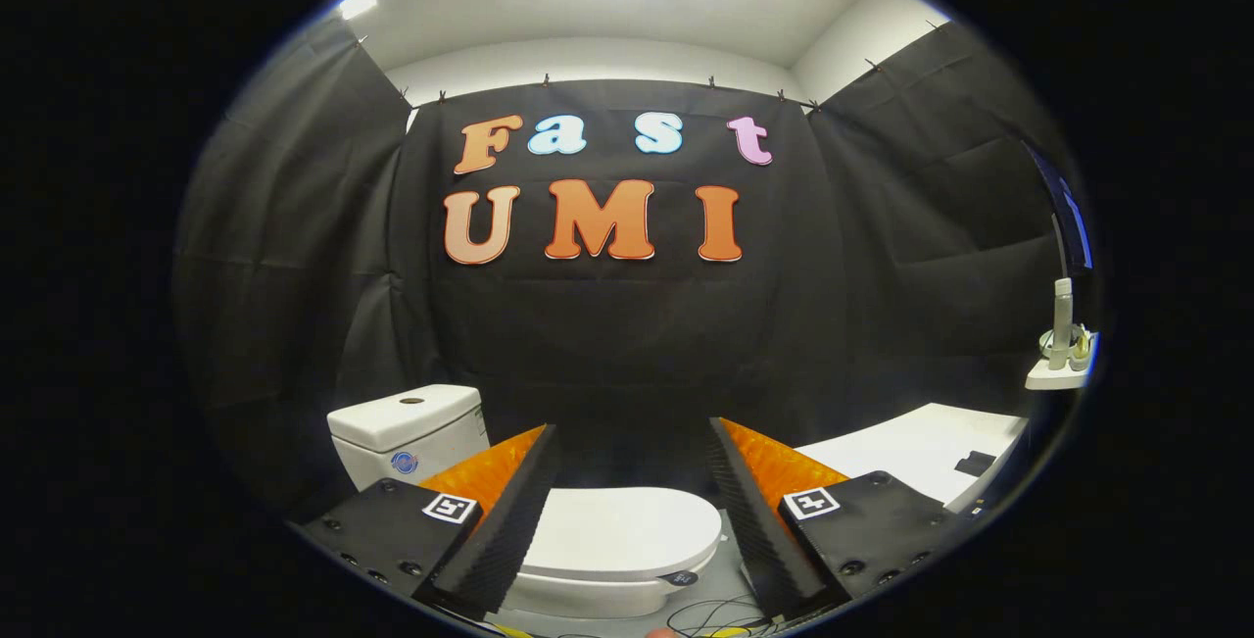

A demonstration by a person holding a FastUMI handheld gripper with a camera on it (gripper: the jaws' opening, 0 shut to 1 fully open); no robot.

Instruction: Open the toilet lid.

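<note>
Two-finger gripper [632, 511] with black ribbed pads was spread wide and empty, hovering over the closed glossy white oval toilet lid [619, 532] seen between its fingers, white ceramic cistern [409, 434] at 10 o'clock, probably lining up for the lid's front edge.

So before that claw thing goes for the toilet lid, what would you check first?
1. Gripper open: ok, the fingers stand wide apart with nothing between them.
2. Toilet lid closed flat on the bowl: ok.
3. Lid lined up with the fingers: ok, it sits in the gap between them, just ahead.
4. Lid's front edge free to hook under: cannot tell, the rim is partly hidden.
5. Cables on the floor by the bowl out of the way: not ok, they lie close.
6. Tank behind leaves room for the lid to swing: cannot tell.
</note>
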